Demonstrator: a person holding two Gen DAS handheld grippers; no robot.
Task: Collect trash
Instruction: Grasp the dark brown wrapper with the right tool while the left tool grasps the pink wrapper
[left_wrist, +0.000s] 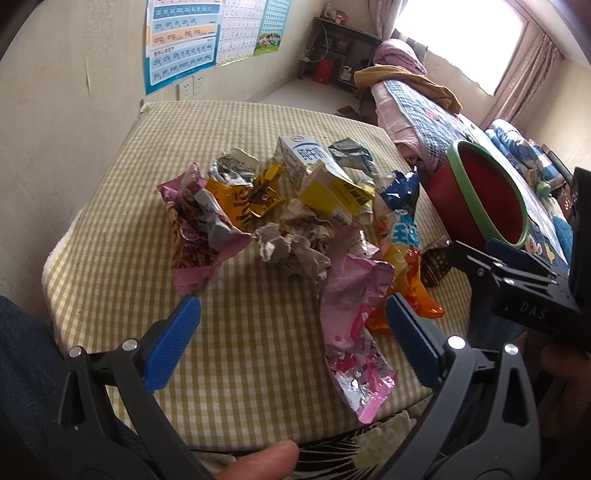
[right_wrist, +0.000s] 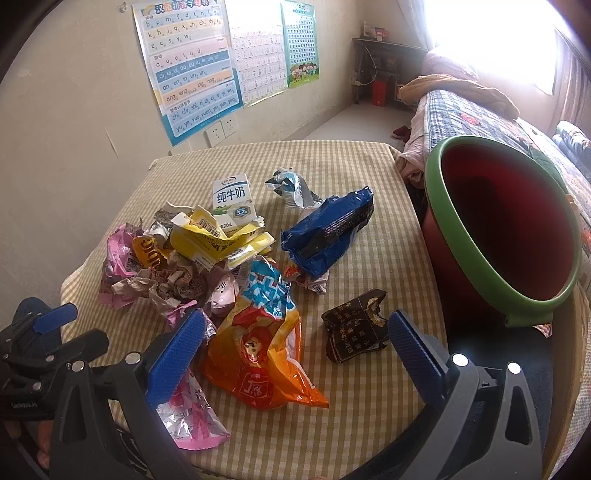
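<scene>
Left black gripper with blue ribbed pads (left_wrist: 291, 339) and matching right gripper (right_wrist: 295, 354), both held with jaws spread wide and empty.

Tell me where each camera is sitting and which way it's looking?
Left wrist: on the left gripper, open, looking across the checked table at the trash pile; a fingertip and the right gripper show.
Right wrist: on the right gripper, open, facing the orange wrapper and red bin; the left gripper shows.
Shared: milk carton, wrappers, bin, wall posters.
</scene>
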